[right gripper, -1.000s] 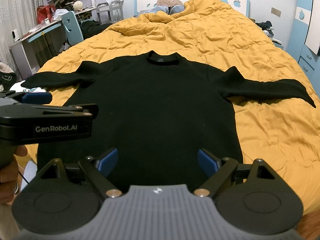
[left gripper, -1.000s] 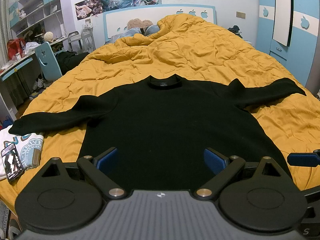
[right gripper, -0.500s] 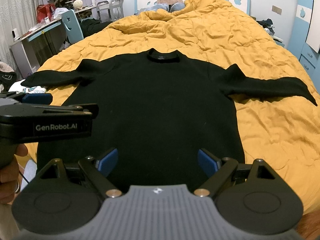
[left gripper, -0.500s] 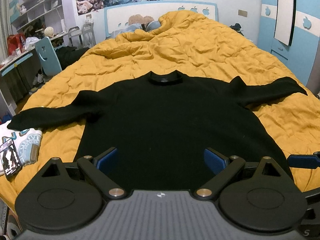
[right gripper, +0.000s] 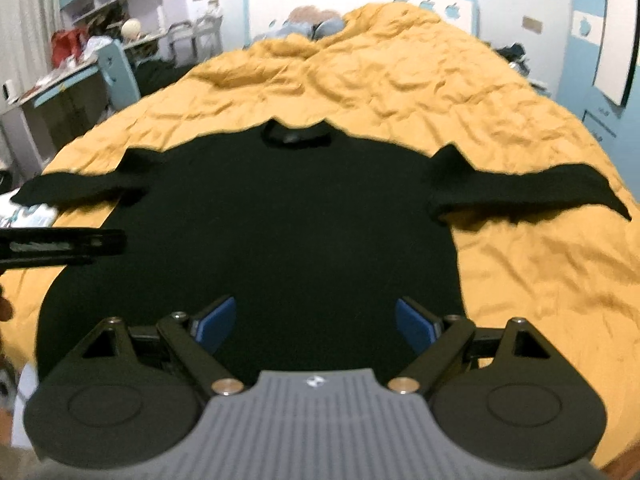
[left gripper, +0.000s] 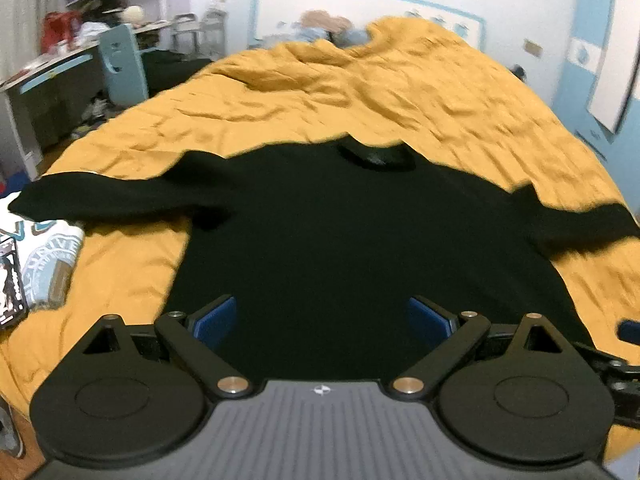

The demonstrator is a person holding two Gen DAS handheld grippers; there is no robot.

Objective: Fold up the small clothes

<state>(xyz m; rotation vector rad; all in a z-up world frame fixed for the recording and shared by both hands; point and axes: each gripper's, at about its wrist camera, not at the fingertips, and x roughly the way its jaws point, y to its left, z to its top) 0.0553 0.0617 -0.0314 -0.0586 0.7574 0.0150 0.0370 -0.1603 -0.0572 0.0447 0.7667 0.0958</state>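
Note:
A black long-sleeved sweater (left gripper: 340, 232) (right gripper: 260, 216) lies flat on the orange quilt (left gripper: 360, 92), collar (left gripper: 376, 154) at the far end and both sleeves spread sideways. My left gripper (left gripper: 324, 322) hovers open above the sweater's hem, its blue pads wide apart and empty. My right gripper (right gripper: 316, 322) is open too, above the hem a little further right. The left gripper's body (right gripper: 60, 242) juts into the right wrist view from the left edge. Both views are blurred by motion.
A folded white printed garment (left gripper: 44, 260) with a phone-like card (left gripper: 10, 280) on it lies at the bed's left edge. A desk and blue chair (left gripper: 120, 64) stand left of the bed, a blue wardrobe (left gripper: 592, 80) to the right. Stuffed toys (right gripper: 312, 20) rest at the headboard.
Both grippers have shifted: the left view now sits further left of the sweater, and the right view has risen and moved rightward. Jaws stay open; the sweater has not moved.

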